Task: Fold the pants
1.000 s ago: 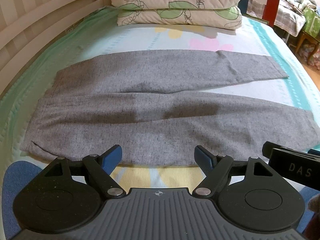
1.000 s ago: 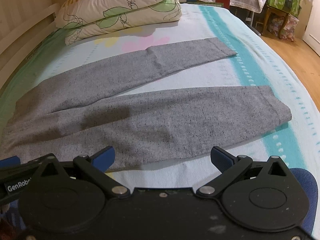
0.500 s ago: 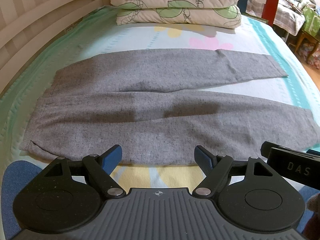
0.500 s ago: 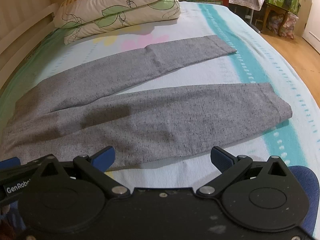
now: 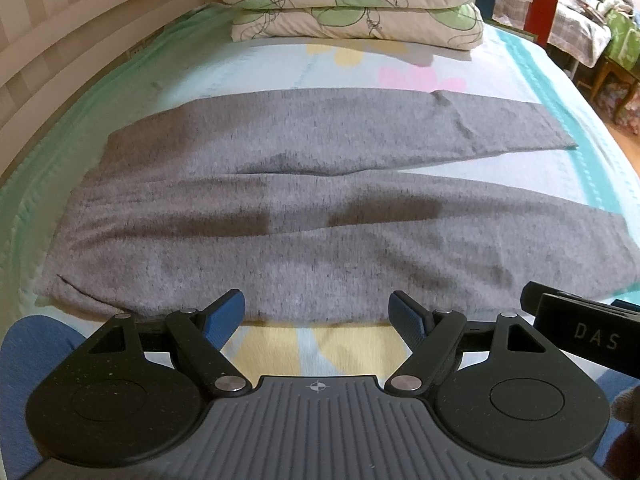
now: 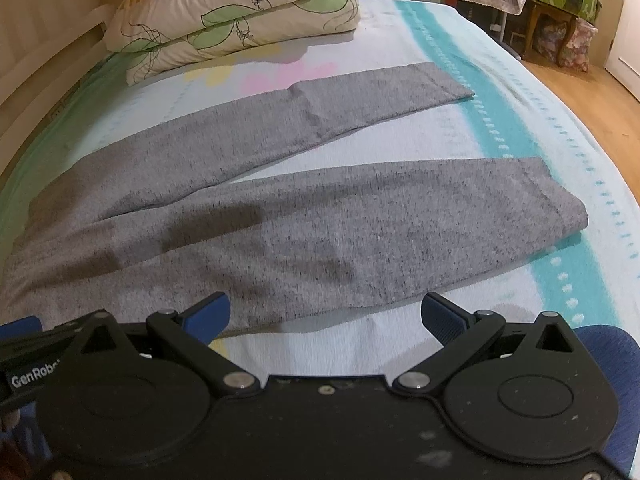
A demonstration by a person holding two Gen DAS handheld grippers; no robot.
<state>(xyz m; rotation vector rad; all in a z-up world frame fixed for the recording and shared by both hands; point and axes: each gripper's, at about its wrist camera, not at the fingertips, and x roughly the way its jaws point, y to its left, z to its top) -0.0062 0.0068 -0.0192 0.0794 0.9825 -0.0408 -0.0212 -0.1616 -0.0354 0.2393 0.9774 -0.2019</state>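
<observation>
Grey pants (image 5: 312, 208) lie flat across the bed, waist at the left, both legs spread apart toward the right. They also show in the right wrist view (image 6: 304, 220), with the near leg's cuff (image 6: 560, 204) at the right. My left gripper (image 5: 318, 314) is open and empty, just short of the pants' near edge by the waist half. My right gripper (image 6: 324, 312) is open and empty, at the near leg's front edge. Each gripper's side shows in the other's view.
Two stacked leaf-print pillows (image 5: 352, 12) lie at the head of the bed. A white slatted bed rail (image 5: 60, 40) runs along the left. The bed's right edge drops to a wooden floor (image 6: 592, 96), with furniture and bags beyond.
Both grippers have moved forward and down toward the pants' near edge. The pants have not moved. Both grippers stay open.
</observation>
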